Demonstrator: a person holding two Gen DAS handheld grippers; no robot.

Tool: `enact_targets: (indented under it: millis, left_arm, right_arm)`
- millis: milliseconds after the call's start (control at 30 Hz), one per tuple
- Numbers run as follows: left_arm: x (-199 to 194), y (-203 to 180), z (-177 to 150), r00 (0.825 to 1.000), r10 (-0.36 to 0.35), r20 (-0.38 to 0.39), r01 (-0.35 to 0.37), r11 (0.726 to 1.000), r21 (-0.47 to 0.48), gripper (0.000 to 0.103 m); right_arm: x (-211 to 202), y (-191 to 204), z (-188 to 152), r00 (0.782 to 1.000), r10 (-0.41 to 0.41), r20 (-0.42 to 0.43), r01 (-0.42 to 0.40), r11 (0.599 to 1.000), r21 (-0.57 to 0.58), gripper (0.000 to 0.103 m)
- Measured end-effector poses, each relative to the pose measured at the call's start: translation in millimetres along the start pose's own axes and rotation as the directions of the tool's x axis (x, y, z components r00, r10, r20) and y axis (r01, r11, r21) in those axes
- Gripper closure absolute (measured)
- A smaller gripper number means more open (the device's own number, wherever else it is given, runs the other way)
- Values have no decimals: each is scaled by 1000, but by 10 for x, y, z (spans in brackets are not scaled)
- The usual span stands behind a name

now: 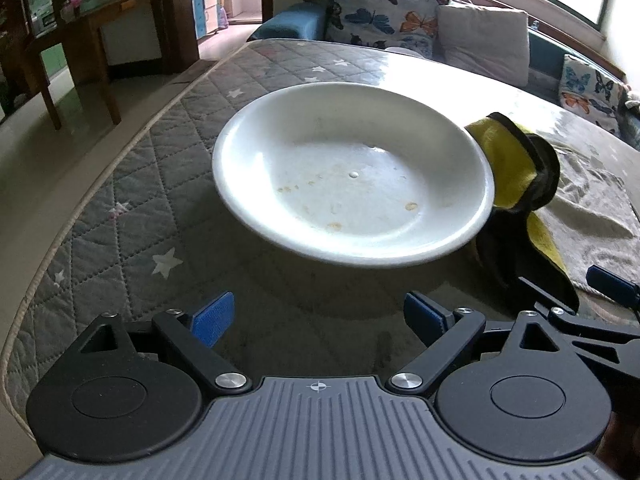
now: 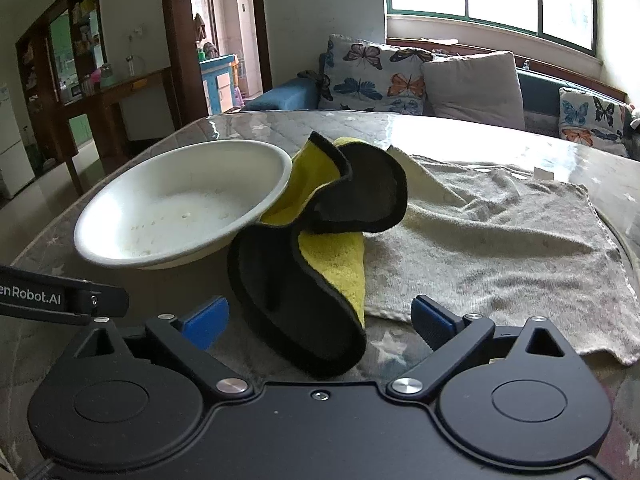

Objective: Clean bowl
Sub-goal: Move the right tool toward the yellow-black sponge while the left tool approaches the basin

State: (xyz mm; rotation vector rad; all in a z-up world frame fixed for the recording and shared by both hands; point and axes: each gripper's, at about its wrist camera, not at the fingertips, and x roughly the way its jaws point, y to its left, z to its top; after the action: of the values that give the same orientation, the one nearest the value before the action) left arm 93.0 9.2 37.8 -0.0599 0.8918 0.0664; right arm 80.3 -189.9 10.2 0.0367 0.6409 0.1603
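A white shallow bowl (image 1: pixel 352 172) with small brown stains inside sits on the glass-topped table; it also shows in the right wrist view (image 2: pixel 180 208). A yellow and black cleaning cloth (image 2: pixel 312 248) lies crumpled against the bowl's right rim, also seen in the left wrist view (image 1: pixel 516 184). My left gripper (image 1: pixel 318 320) is open and empty, just in front of the bowl. My right gripper (image 2: pixel 320 320) is open, with the near end of the cloth lying between its fingers, not gripped.
A beige towel (image 2: pixel 500 248) is spread on the table right of the cloth. The table's quilted surface (image 1: pixel 120 240) curves to an edge on the left. A sofa with butterfly cushions (image 2: pixel 376 76) stands behind the table. A wooden side table (image 1: pixel 80 40) stands far left.
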Motion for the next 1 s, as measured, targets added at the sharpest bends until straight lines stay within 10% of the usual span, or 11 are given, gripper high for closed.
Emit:
enact_targets:
  millis: [1000]
  left_arm:
    - [156,86,117,999,14,-42,-16,999,-41,11]
  right_arm:
    - [319,134,200,997,69,-29,-71,994,-79,17]
